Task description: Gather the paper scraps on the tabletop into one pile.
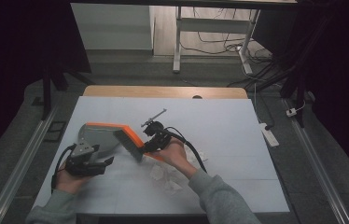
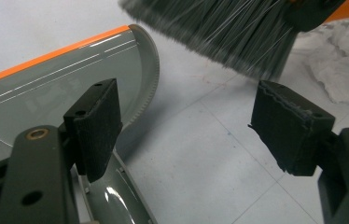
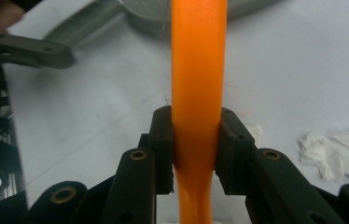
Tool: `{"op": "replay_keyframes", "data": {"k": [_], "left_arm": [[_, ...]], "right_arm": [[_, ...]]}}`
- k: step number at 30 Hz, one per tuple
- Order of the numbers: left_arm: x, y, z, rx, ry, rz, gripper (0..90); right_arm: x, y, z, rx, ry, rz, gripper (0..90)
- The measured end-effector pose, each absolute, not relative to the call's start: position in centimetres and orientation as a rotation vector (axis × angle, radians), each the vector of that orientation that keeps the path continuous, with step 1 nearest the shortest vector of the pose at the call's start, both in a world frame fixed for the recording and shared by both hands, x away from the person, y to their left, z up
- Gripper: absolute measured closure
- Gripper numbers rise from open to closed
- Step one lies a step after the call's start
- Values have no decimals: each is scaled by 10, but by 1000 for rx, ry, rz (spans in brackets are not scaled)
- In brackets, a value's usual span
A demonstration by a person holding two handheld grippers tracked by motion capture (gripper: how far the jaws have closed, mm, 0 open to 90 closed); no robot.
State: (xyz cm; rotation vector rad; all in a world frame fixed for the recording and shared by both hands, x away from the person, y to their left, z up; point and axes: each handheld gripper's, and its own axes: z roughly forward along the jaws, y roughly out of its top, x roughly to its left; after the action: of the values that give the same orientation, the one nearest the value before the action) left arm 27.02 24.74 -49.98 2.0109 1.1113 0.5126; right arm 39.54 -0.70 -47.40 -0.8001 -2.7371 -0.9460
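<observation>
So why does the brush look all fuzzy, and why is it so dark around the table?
In the left gripper view the brush bristles are smeared, likely motion blur, and white glare streaks cross the grey dustpan. In the right gripper view the orange handle is so close that it looks soft. In the high view the table is lit and the room's sides are black.

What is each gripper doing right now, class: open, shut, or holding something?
Left gripper: open, nothing between its pads, poised by the dustpan.
Right gripper: shut on the brush handle.
</observation>
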Motion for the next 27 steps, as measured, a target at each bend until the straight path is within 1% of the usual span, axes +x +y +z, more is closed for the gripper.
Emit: {"op": "replay_keyframes", "data": {"k": [4,11,15,20,23,27], "left_arm": [[270,247,-500,2012,1109,512,251],[271,246,-500,2021,1105,513,250],[271,245,-500,2023,1106,515,250],[270,246,-500,2020,1108,514,250],[270,246,-500,2019,1107,515,250],[270,246,-500,2017,1111,516,250]], "right_arm": [[404,-22,-479,-889,-2751,-921,706],[412,-72,-470,-1042,-2755,-959,706],[406,-89,-445,-1014,-2704,-1127,706],[397,-105,-420,-1005,-2704,-1205,706],[390,-111,-418,-978,-2712,-1182,706],[373,-109,-428,-893,-2737,-1088,706]]}}
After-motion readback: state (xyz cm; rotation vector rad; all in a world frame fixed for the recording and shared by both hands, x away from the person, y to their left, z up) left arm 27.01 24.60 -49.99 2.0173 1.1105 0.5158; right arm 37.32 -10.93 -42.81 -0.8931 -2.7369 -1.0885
